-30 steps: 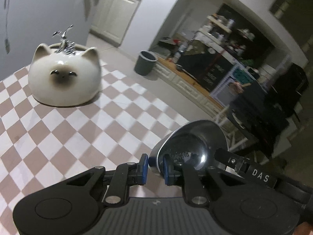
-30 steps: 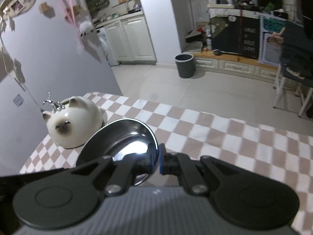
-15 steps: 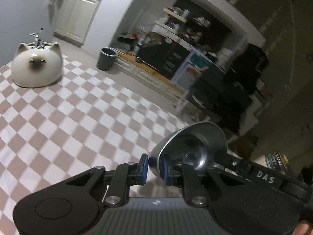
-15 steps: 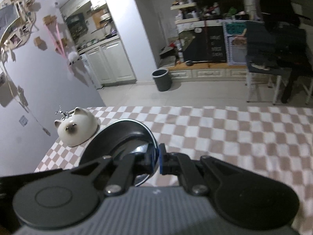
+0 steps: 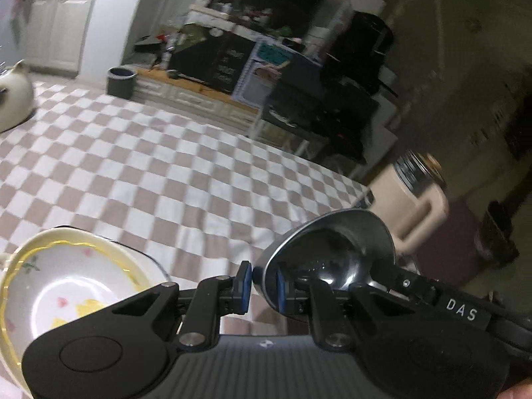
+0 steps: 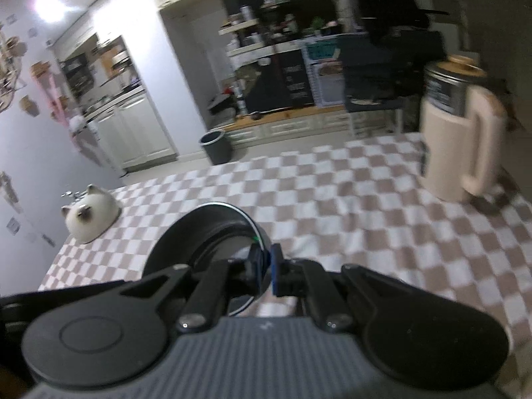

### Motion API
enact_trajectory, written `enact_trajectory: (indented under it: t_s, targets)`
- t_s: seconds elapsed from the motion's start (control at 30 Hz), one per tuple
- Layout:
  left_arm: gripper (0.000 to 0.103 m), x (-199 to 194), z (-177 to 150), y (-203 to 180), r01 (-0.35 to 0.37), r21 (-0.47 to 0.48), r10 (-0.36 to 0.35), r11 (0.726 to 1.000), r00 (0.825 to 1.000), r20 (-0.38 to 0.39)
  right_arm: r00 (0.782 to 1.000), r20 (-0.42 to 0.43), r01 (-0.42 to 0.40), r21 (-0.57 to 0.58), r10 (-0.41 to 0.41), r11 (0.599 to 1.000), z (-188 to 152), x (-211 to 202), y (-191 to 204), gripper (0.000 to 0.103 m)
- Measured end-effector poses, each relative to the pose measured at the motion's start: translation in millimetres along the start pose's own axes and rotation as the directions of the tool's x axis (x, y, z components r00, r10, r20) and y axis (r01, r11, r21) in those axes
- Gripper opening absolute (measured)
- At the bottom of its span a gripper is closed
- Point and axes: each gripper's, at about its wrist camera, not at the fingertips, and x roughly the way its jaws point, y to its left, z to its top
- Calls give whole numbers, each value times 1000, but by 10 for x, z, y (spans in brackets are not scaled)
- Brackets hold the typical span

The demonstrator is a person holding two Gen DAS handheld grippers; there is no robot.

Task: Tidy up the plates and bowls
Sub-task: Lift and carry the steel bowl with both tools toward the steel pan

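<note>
Checkered table (image 5: 139, 166): one cat jar (image 6: 89, 212) far left, one jug (image 6: 459, 139) right, one floral bowl (image 5: 60, 286) near. Left gripper (image 5: 262, 282) and right gripper (image 6: 265, 267) each pinch the one steel bowl's (image 5: 332, 252) rim, bowl above the cloth.

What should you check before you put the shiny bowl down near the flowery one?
1. Left tool pinching the shiny steel bowl's rim: ok.
2. Right tool pinching the same bowl's opposite rim: ok.
3. Bowl level: not ok, it tilts.
4. White flower-patterned bowl with yellow rim on the checkered tablecloth, apart from the steel bowl: ok.
5. Cream jug with handle out of the way: ok, it stands far right.
6. Anything inside the steel bowl: cannot tell, too dark.
</note>
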Motion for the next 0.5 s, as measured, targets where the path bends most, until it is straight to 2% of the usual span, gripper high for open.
enact_trajectory:
  t_s: [0.13,0.23,0.5]
  targets:
    - [16,144,-169,-175,16,58,-14,998,999,-35,1000,-13,26,91,-25,996,-148,-37,-278,7]
    - [16,246,-267,-268,30,80,-25,996,998,-66,999,-9,50,117,-49,992,-187,-57,-381,7]
    - [16,561,-461,-297,57,59,-47,997,986,-162,994,-36,108,119,-105,987,-216,25,-465,9]
